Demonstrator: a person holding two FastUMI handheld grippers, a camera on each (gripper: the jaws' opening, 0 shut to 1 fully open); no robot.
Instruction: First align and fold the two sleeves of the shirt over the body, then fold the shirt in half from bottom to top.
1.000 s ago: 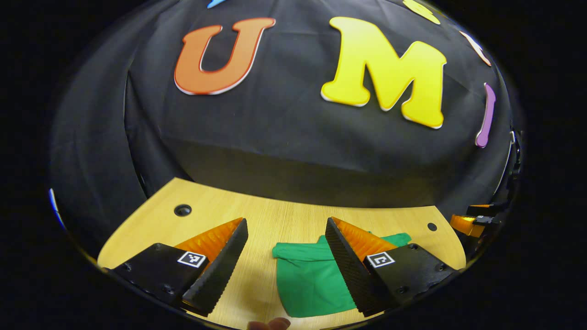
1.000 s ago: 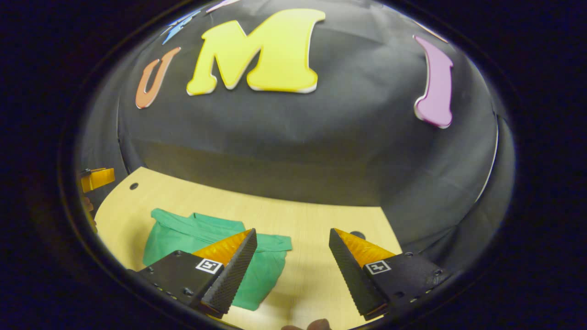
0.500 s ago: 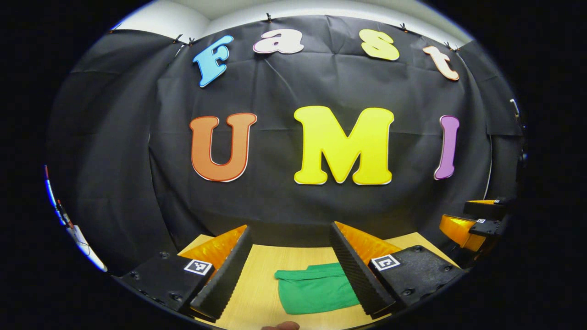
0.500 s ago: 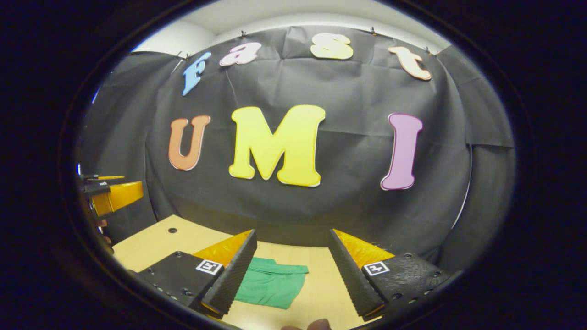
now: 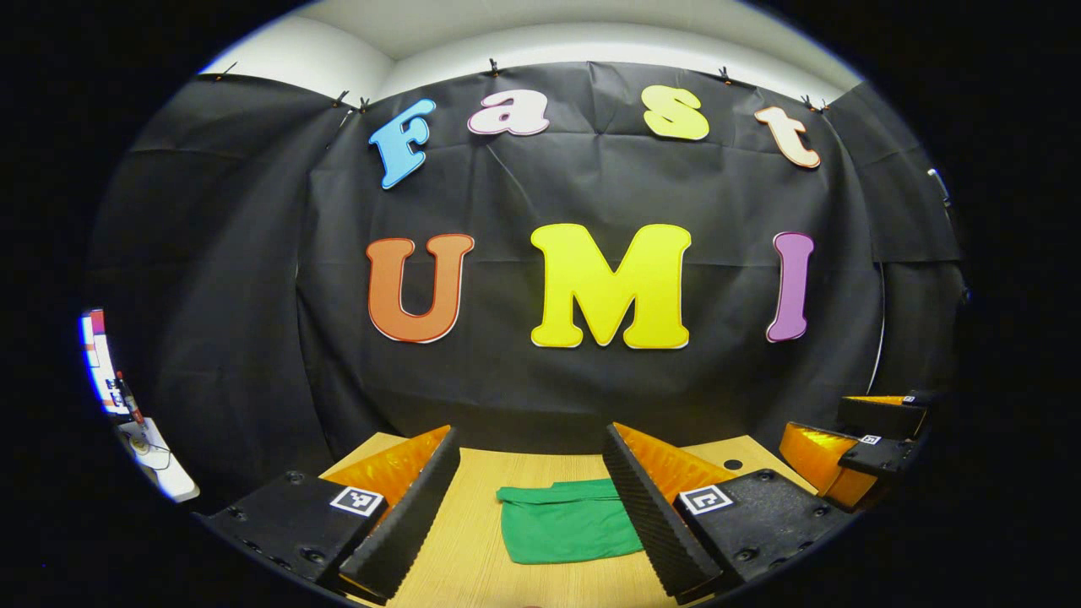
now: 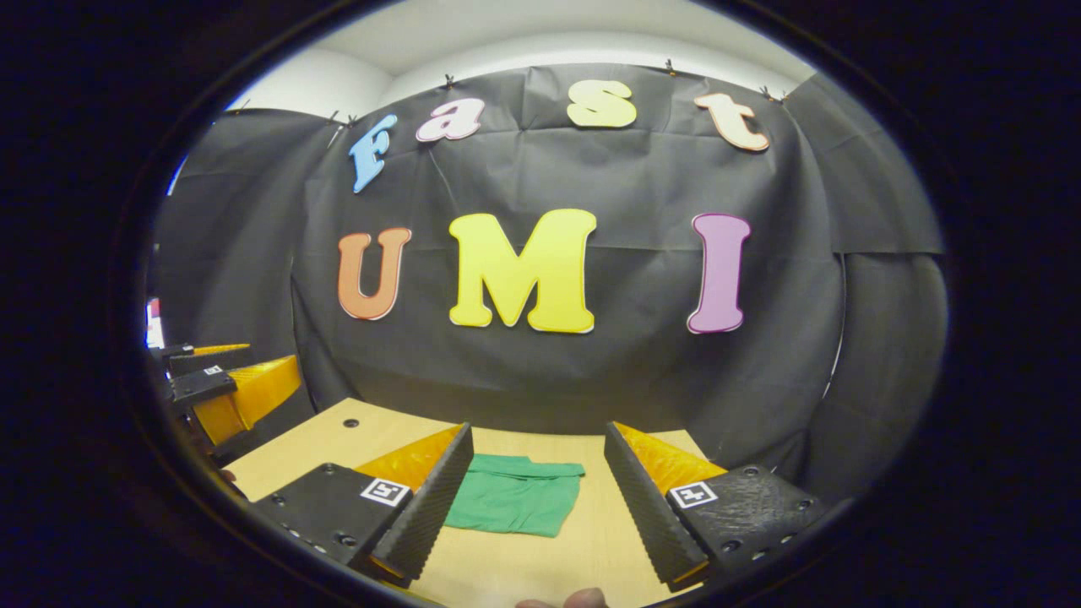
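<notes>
Left tongs [image 5: 530, 498]: released, jaws wide apart, nothing between them, lifted above worktop [image 5: 473, 557]. Right tongs [image 6: 538, 494]: same, released and empty. Right tongs seen also at right edge of left gripper view, left tongs at left edge of right gripper view.

Change against one second ago: both cameras have tilted up from worktop toward booth wall, tongs have drawn back.

Shirt [image 5: 567, 529]: small green folded packet, flat on worktop, apart from both tongs.

Judgement: folds look complete, task probably finished, tongs retreating.

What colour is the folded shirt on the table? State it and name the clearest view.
Plain green, no pattern. The shirt shows best in the left gripper view.
</notes>
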